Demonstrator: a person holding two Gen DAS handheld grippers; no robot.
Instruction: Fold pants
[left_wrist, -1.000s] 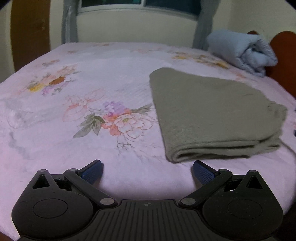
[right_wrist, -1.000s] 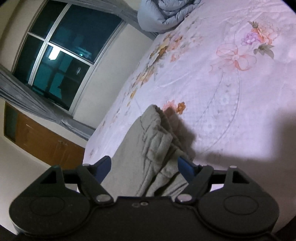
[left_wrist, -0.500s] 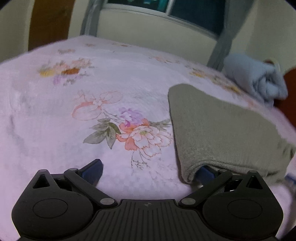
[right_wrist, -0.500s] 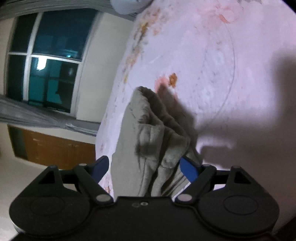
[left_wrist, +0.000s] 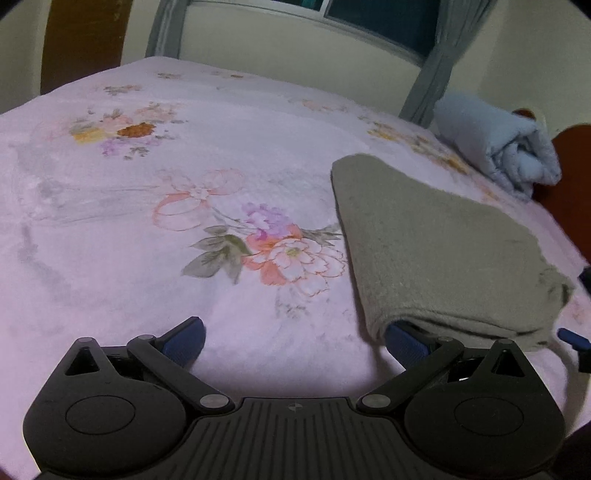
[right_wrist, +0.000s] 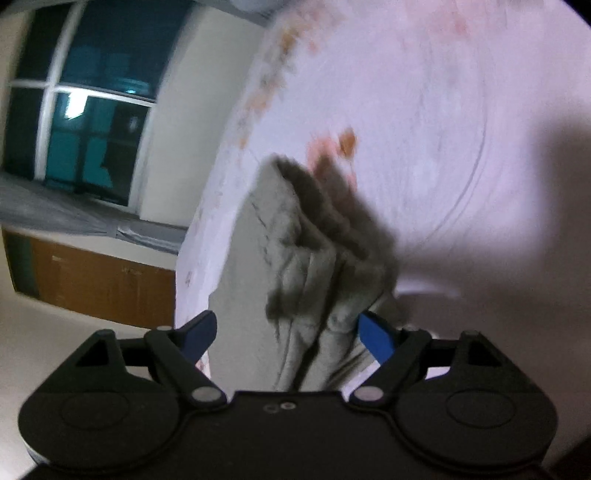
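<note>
The folded grey-green pants (left_wrist: 436, 247) lie on the pink floral bedspread (left_wrist: 184, 221) at the right in the left wrist view. My left gripper (left_wrist: 295, 339) is open, low over the bed; its right fingertip (left_wrist: 402, 341) is tucked under the near folded edge of the pants. In the right wrist view the pants (right_wrist: 295, 280) lie bunched between the open blue fingers of my right gripper (right_wrist: 288, 332), which straddles their end. A blue fingertip of the right gripper (left_wrist: 570, 338) shows at the pants' far right end in the left wrist view.
A rolled light-blue blanket (left_wrist: 495, 147) lies at the head of the bed by a dark wooden headboard (left_wrist: 572, 177). A window with grey curtains (right_wrist: 81, 110) and a wooden cabinet (right_wrist: 99, 280) stand beyond the bed.
My left gripper moved forward and right until its right finger slid under the pants' near edge. My right gripper pushed further onto the pants' end and tilted; its view is blurred by motion.
</note>
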